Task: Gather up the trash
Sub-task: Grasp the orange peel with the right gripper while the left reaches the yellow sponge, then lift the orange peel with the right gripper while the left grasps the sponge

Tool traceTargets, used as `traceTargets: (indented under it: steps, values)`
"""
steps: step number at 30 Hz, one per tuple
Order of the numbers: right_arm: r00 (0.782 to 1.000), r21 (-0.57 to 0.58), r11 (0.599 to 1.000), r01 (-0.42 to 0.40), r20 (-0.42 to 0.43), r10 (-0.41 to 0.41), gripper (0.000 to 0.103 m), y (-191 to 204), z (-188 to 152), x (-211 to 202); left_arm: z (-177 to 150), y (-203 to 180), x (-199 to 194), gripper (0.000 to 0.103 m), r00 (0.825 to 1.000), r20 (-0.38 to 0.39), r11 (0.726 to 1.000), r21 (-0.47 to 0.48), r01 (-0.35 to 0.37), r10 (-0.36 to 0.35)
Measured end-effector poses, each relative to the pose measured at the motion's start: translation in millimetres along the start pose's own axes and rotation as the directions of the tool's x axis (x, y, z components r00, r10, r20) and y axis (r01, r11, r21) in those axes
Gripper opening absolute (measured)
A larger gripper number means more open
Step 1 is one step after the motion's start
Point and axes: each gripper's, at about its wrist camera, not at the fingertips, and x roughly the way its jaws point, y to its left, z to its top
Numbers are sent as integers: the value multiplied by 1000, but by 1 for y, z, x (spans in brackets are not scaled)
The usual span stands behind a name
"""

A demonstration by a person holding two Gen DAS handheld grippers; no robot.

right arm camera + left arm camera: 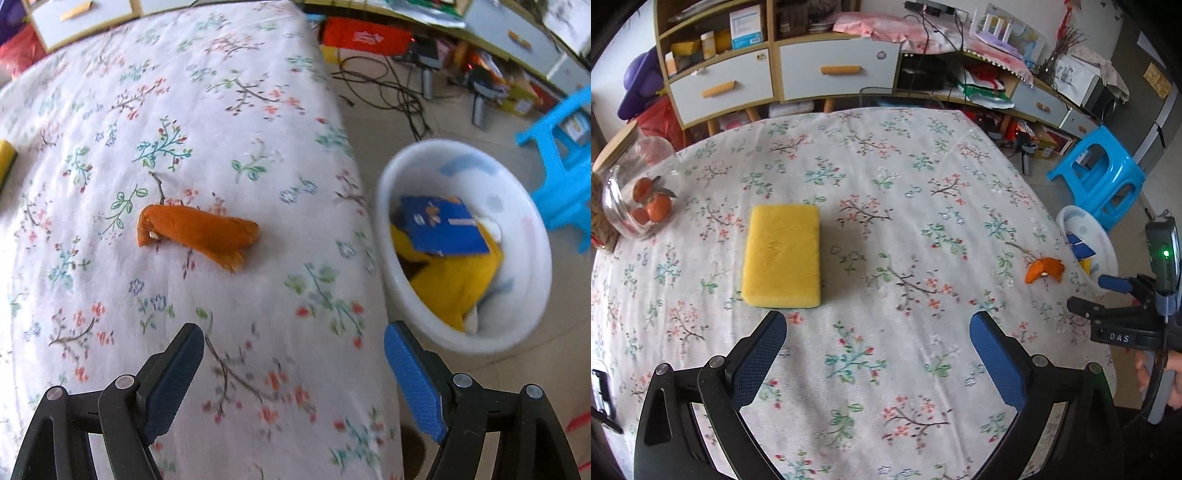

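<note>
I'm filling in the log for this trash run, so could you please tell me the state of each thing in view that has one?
Left gripper: open, empty, over the table.
Right gripper: open, empty, near the table edge.
Orange peel: lying on the tablecloth, not yet picked up.
Yellow sponge: flat on the tablecloth.
White bin: on the floor, partly filled.
Glass jar: holds small orange fruits.

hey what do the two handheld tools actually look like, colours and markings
Both tools, the left tool and the right tool, have black linkage arms with silver pivot bolts and blue textured finger pads. Seen from the side, the right one carries white lettering and a green light.
</note>
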Motion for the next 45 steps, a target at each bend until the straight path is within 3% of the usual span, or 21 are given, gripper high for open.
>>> traceTargets:
  steps: [6,19,34,38,43,45]
  values:
    - [998,-88,994,58,-4,-59,84,23,19,20,3,19,4,100,998,-14,999,8,-54,54]
    - [997,-88,993,78,9,-77,82,42,52,36,28,61,48,100,994,-97,984,-167,-68,52]
    - [999,-43,998,-35,-17,34,45,52,57,34,32,70,73,100,986,-142,956,-264,-128,93]
    - [998,-47,997,-53,-26,52,37,56,56,32,30,66,69,89,989,-125,962,-253,-103,73]
    - [996,-22,997,-79,-34,78,32,54,53,29,29,54,63,64,993,-114,976,-210,-51,27]
    - [995,-14,995,-95,-36,95,28,53,51,26,28,48,61,63,993,-115,980,-198,-22,-1]
